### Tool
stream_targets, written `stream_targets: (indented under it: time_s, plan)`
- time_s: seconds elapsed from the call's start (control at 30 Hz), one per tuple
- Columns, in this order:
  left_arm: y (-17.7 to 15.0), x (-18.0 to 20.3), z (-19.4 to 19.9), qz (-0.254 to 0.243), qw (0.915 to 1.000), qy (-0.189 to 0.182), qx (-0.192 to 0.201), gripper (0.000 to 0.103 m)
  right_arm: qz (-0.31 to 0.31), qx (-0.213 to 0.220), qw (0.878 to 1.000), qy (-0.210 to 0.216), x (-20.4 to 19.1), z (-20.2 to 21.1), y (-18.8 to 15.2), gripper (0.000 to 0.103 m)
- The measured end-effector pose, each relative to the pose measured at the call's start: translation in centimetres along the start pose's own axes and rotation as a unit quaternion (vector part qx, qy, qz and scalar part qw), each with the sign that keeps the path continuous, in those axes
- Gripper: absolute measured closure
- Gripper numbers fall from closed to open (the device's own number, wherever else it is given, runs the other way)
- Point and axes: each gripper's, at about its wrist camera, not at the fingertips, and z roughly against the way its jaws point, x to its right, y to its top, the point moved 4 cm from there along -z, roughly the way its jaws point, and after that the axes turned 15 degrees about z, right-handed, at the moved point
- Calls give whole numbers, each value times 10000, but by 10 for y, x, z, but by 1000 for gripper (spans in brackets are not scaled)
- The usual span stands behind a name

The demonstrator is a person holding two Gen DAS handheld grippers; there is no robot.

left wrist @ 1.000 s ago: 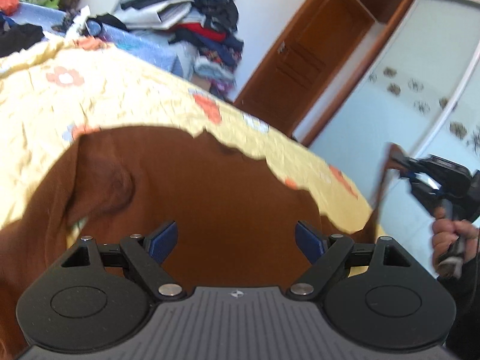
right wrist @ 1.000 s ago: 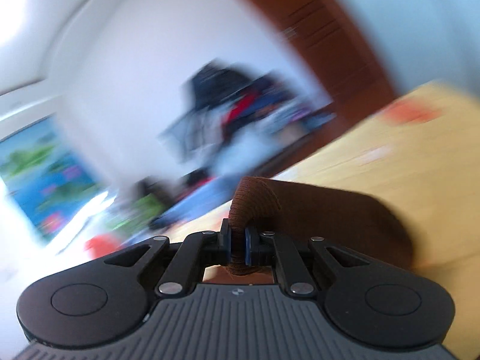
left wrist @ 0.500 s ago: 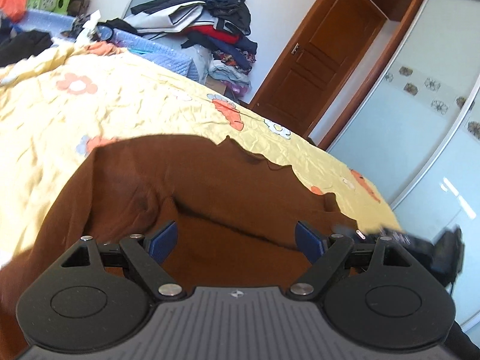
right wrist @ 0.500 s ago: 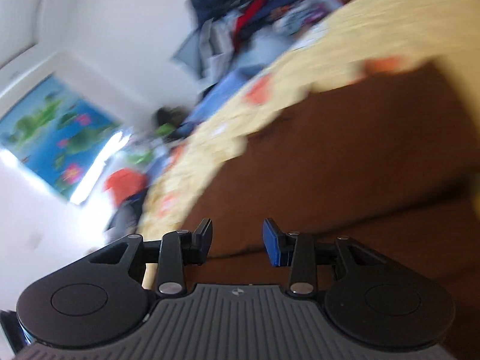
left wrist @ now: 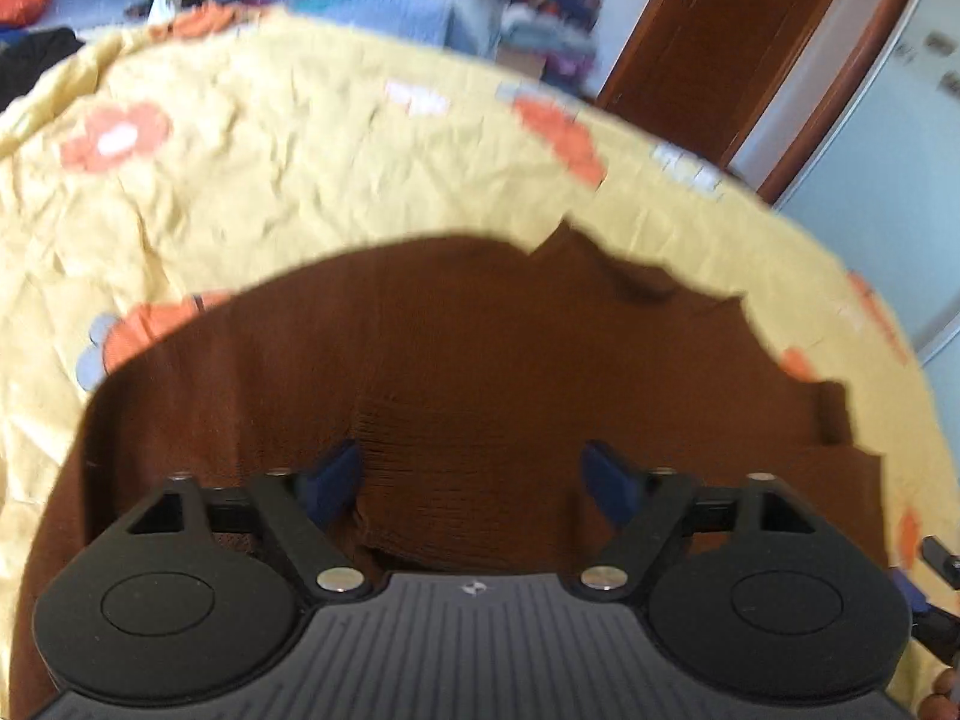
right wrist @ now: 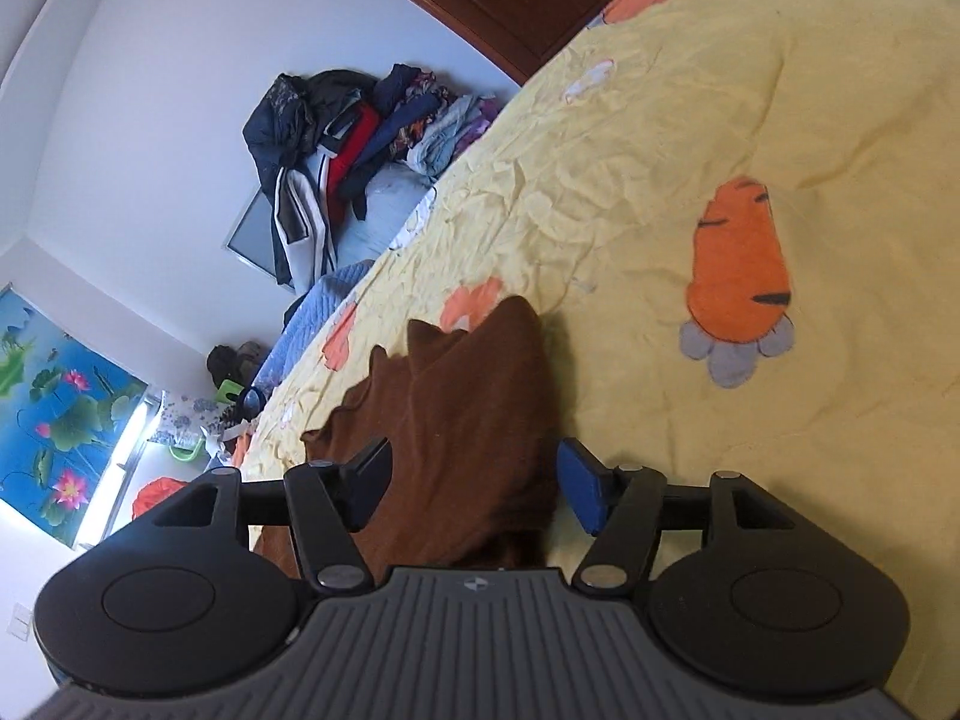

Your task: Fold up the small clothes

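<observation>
Garment [left wrist: 480,360]: brown knit, lay spread on yellow sheet [left wrist: 270,180] with orange carrot and flower prints, far edge jagged with folds. Left gripper [left wrist: 474,480] hung low over it, jaws spread but lately narrowing; ribbed band of the knit [left wrist: 432,480] sat between them, left pad [left wrist: 336,480] at its edge, right pad clear of it, no grip closed. Left view blurred. Right gripper [right wrist: 474,483] seen over one bunched end of garment [right wrist: 456,420], jaws apart and lately widening; cloth lay slack between the pads, neither pad pressing on it. Sheet [right wrist: 660,180] to the right of that end bare but for a carrot print [right wrist: 738,264]. Tip of right gripper and a bit of a hand [left wrist: 942,690] just caught at right edge of left view. Beyond the bed: heap of clothes [right wrist: 354,144] against white wall, wooden door [left wrist: 720,42], lotus poster [right wrist: 54,414] at left of right view.
</observation>
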Motion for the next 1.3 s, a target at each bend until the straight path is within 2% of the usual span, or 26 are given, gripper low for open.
stream_targets:
  time_s: [0.07, 0.1, 0.17, 0.23, 0.37, 0.5, 0.57, 0.63, 0.7, 0.77, 1.0, 1.07, 1.1, 1.17, 1.23, 1.3]
  plan:
    - [-4, 2, -4, -258, 9990, 337, 148, 62, -6, -73, 10000, 1, 1, -4, -1, 39]
    - [-5, 4, -4, -387, 9981, 435, 210, 69, -5, -92, 10000, 4, 1, -5, -2, 39]
    - [-5, 4, -2, -413, 9977, 478, 226, 94, -9, -103, 9999, 31, 3, -6, -2, 39]
    - [-4, 6, 4, -525, 9965, 542, 364, 99, 1, -88, 9999, 53, 2, -7, 0, 39]
    - [-2, 20, 27, -907, 9916, 462, 795, 101, -6, 8, 10000, 42, 2, -1, 7, 39]
    - [18, 27, 68, -818, 9892, -28, 1217, 101, 9, 87, 10000, -12, 4, 3, 13, 39]
    - [29, 17, 78, -715, 9866, 64, 1463, 101, 16, 117, 9999, -37, 6, 5, 17, 39]
    - [35, -6, 64, -591, 9868, 593, 1388, 101, 3, 141, 9999, -72, 8, 6, 20, 39]
    - [31, -32, 45, -411, 9898, 887, 1033, 101, -24, 127, 9999, -85, 9, 3, 23, 38]
    - [22, -42, 37, -419, 9911, 929, 859, 101, -31, 40, 10000, -57, 9, -5, 25, 36]
    - [17, -28, 40, -573, 9912, 824, 865, 101, 511, -684, 9962, -143, -17, -74, 42, 35]
    - [15, -30, 38, -648, 9906, 849, 855, 101, 610, -819, 9948, -33, -26, -90, 44, 35]
    - [14, -30, 36, -661, 9904, 867, 845, 101, 640, -892, 9939, 63, -30, -96, 44, 45]
    - [11, -32, 32, -644, 9909, 876, 796, 101, 785, -1262, 9888, 129, -37, -108, 38, 85]
    - [8, -32, 31, -636, 9913, 859, 764, 101, 1344, -1175, 9839, -111, -45, -101, 39, 86]
    - [5, -28, 33, -666, 9926, 719, 721, 101, 1507, -886, 9843, -245, -46, -81, 52, 87]
